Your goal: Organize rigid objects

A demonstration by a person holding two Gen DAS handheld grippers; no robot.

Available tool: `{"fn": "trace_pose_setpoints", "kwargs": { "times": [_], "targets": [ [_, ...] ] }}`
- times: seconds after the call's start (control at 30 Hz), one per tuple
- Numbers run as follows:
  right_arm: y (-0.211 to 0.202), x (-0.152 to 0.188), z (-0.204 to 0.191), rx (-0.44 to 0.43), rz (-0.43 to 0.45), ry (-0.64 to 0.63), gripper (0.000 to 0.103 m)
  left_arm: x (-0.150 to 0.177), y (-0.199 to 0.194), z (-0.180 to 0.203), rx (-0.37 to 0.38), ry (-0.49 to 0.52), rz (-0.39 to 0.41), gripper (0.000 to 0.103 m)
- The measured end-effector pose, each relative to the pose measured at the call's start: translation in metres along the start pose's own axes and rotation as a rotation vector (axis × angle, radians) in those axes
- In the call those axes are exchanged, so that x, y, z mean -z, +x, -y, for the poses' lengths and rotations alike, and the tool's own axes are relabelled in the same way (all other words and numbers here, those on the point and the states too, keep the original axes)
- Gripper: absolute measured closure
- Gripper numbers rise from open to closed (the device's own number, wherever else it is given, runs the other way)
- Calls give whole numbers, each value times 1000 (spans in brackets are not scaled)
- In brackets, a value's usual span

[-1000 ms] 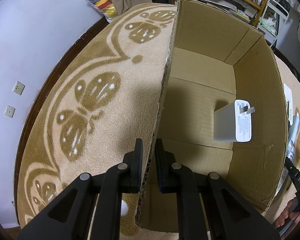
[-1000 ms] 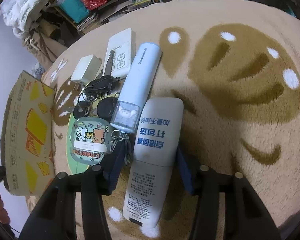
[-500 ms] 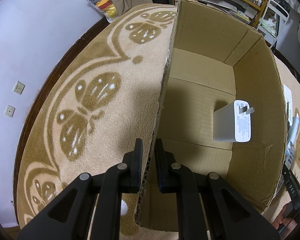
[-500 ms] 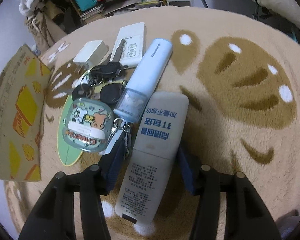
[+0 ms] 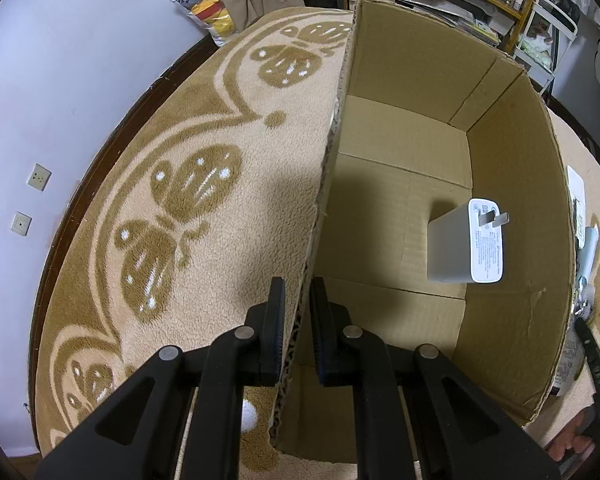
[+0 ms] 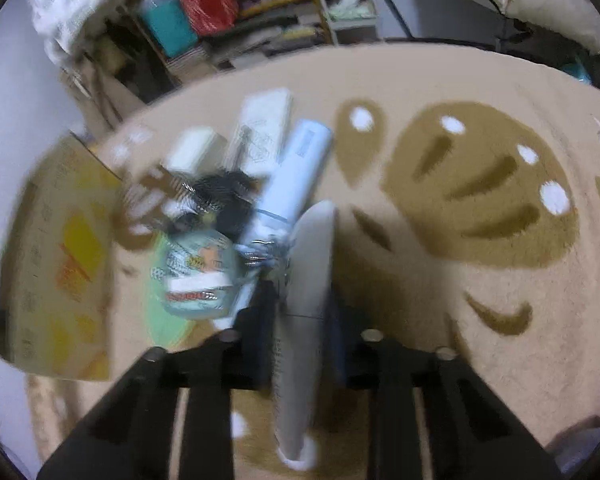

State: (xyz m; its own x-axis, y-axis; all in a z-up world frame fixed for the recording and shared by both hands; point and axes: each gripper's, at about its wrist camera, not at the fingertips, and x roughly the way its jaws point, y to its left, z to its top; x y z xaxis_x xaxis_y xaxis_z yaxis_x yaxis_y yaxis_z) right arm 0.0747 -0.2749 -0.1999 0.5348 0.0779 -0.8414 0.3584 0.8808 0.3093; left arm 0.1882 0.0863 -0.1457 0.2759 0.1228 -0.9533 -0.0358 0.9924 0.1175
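Right wrist: keys (image 6: 220, 196), tube (image 6: 296, 176) beside pack (image 6: 306, 280)

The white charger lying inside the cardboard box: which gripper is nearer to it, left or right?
Left. The left gripper is clamped on the cardboard box's wall, with the white charger just inside. The right gripper is outside the box, gripping a grey pack.

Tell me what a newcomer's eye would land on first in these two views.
The open cardboard box fills the left wrist view, its near wall pinched in the left gripper, a white charger alone on its floor. In the right wrist view, the right gripper clamps a flat white pack turned on edge, beside clutter on the butterfly rug.
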Motion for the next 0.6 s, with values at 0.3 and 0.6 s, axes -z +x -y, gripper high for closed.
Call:
{"fn": "trace_pose_setpoints", "kwargs": {
  "times": [0.3, 0.6],
  "targets": [
    [-2, -1, 3, -9, 9, 24, 82, 1, 0, 1, 0, -2, -1, 91],
    [-10, -8, -2, 1, 13, 10, 100, 1, -1, 0, 4, -7, -3, 92]
  ]
}}
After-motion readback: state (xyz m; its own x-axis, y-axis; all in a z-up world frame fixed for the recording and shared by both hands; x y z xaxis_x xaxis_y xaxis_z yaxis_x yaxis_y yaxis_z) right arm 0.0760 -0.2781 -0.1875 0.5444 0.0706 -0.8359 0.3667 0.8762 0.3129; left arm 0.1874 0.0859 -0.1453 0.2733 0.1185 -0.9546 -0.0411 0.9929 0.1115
